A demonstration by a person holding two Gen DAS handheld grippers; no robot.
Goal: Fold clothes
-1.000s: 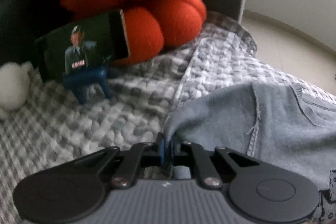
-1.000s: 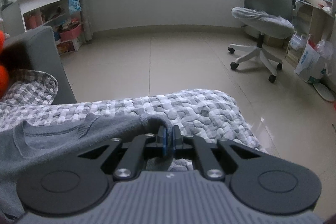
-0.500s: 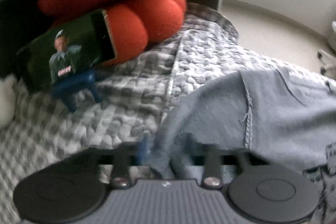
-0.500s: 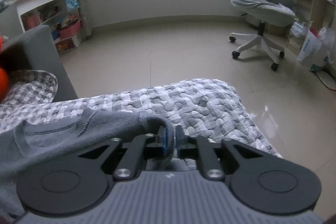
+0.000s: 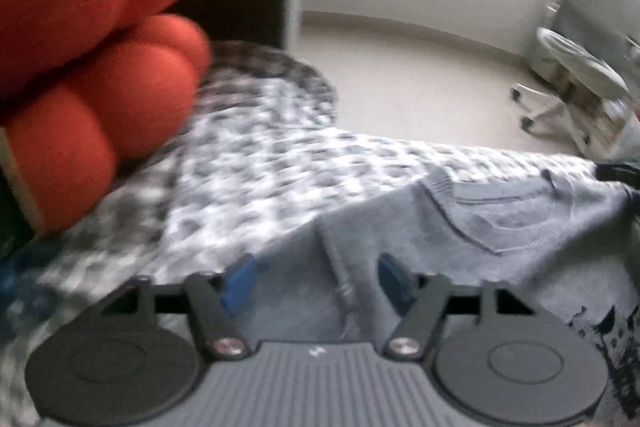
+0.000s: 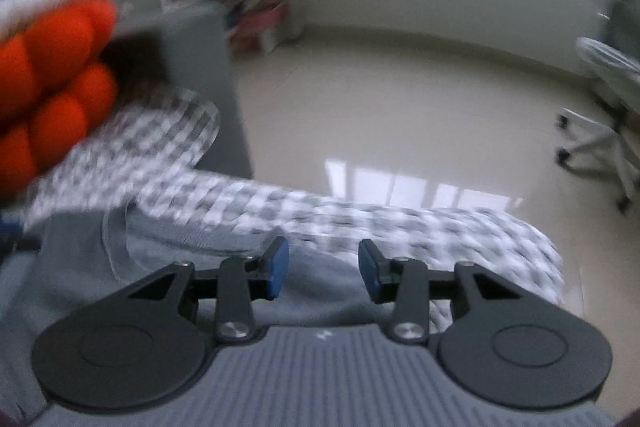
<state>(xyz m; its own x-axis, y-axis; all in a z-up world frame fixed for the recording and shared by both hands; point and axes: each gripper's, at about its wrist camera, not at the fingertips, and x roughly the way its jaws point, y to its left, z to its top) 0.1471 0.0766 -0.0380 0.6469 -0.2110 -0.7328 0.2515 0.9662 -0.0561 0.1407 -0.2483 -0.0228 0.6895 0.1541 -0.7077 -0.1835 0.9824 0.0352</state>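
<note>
Both views motion-blurred. Left gripper (image 5: 316, 285): jaws spread and closing; grey fabric w/ a stitched seam lies between the blue pads (image 5: 240, 285) but pads not pressing on it. Right gripper (image 6: 322, 273): jaws spread and opening; fabric lies under/between, no pinch seen. Task item, grey sweater (image 5: 500, 227), lies flat on the grey-white checked blanket (image 5: 256, 163) covering a sofa; ribbed neckline faces away from the left gripper, dark printed graphic at lower right of left view. In right view the sweater (image 6: 72, 267) spreads to the lower left, edge near the blanket's front edge. Orange knotted cushion (image 5: 80, 59) rests on the blanket, upper left, apart from the sweater. Grey sofa arm (image 6: 196, 63) behind. Office chair (image 5: 580, 75) on pale tiled floor (image 6: 380, 115), well apart from the sofa.
</note>
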